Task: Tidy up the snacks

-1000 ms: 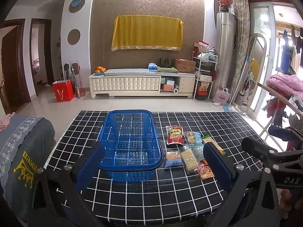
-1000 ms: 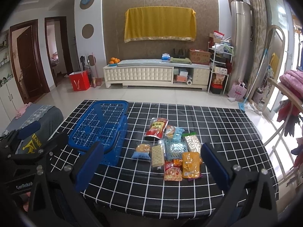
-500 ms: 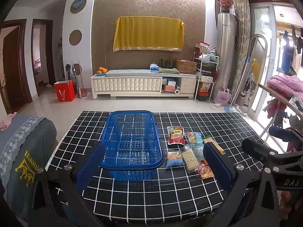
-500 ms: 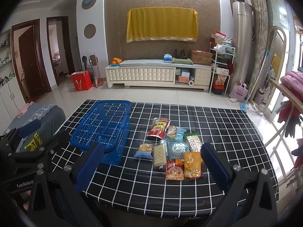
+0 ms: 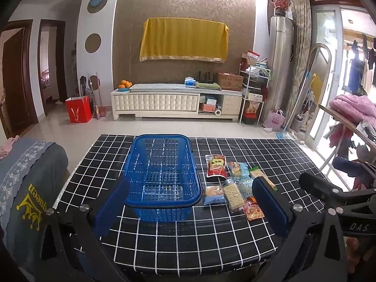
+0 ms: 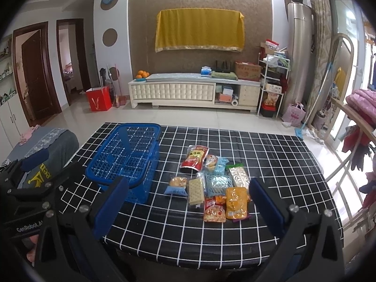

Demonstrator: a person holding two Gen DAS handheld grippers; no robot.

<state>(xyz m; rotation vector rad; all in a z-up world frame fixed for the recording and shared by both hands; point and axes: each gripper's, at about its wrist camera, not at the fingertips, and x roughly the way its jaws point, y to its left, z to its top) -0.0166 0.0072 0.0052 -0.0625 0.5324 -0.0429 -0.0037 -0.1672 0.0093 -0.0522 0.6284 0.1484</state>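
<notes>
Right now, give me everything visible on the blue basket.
The blue basket is rectangular, of what looks like plastic lattice, with mesh walls, a gridded floor and a dark rim band. It stands upright and empty on the black checked tablecloth, left of the snack packets, apart from them. Neither gripper touches it.

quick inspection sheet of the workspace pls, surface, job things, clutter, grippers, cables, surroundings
surface: table under a black cloth with a white grid.
job's things: blue basket holds nothing, on the table's left part; snack packets lie flat in a cluster to its right, among them a red pouch, a cracker pack and an orange packet.
clutter: nothing seen on the table besides these.
grippers: left gripper open, holding nothing, at the near edge; right gripper the same.
cables: nothing seen.
surroundings: white cabinet, yellow cloth on the wall, red bag on the floor.
</notes>
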